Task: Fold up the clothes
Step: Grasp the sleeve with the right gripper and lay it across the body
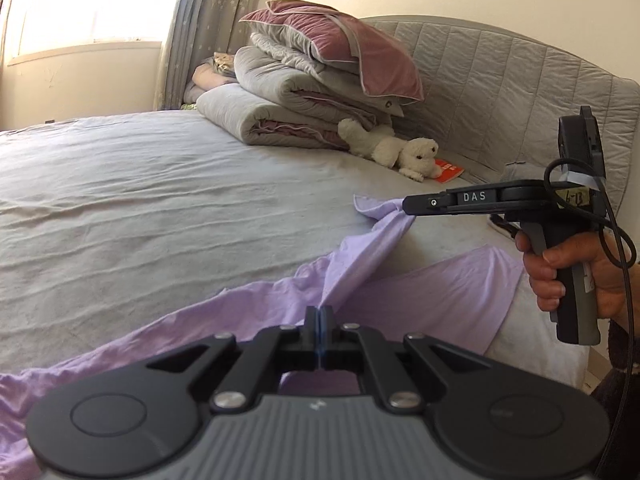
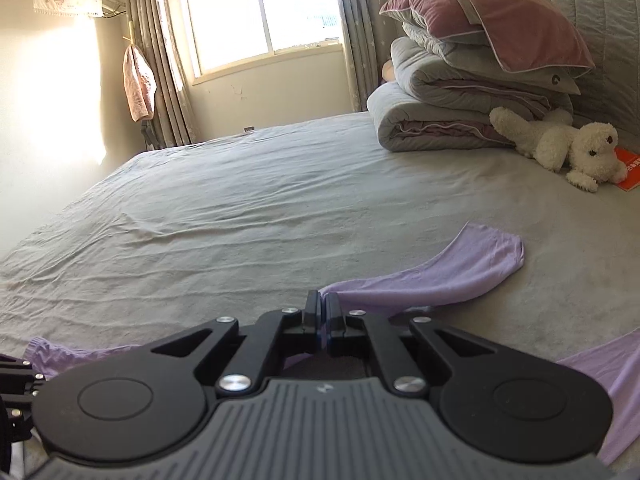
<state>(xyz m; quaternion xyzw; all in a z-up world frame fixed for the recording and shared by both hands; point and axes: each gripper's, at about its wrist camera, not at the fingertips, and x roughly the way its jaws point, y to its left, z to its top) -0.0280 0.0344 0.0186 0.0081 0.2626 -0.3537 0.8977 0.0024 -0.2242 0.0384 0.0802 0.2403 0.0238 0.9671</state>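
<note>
Two pinches raise one edge of the lilac garment (image 1: pixel 420 292), its body lying on the grey bed (image 1: pixel 160 208): the left gripper (image 1: pixel 319 314) clenches a fold, the right gripper (image 1: pixel 410 205) a corner, presumably for folding it over.

Folded quilts (image 1: pixel 288 112) topped by a mauve pillow (image 1: pixel 352 40); white plush dog (image 2: pixel 568 144) beside an orange booklet (image 2: pixel 628 168).
</note>
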